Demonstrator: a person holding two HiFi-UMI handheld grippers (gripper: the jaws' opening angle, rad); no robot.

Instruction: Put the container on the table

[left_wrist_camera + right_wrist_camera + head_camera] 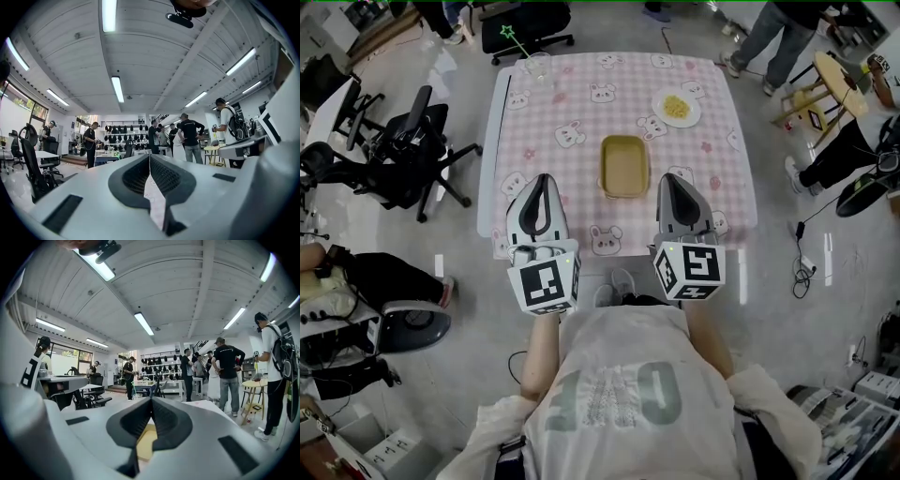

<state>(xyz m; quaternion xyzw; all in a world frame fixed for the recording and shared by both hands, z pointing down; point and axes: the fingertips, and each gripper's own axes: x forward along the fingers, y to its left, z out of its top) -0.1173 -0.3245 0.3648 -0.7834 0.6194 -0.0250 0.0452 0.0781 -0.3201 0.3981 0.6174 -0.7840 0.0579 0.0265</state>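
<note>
The container (624,167) is a shallow olive-yellow rectangular tray that rests on the pink checked tablecloth (581,131), near the table's front middle. My left gripper (542,180) hangs over the front edge to the container's left, with its jaws together and nothing between them. My right gripper (674,177) is just right of the container, apart from it, also shut and empty. In the right gripper view the jaws (151,399) meet at the tips, and the yellow container (144,440) shows below them. The left gripper view shows closed jaws (150,157) with only pink cloth (154,199) beneath.
A white plate of yellow food (676,108) sits at the table's far right, and a clear glass (538,67) at the far left corner. Black office chairs (412,141) stand left of the table, a wooden stool (825,84) to the right. People stand beyond the far edge.
</note>
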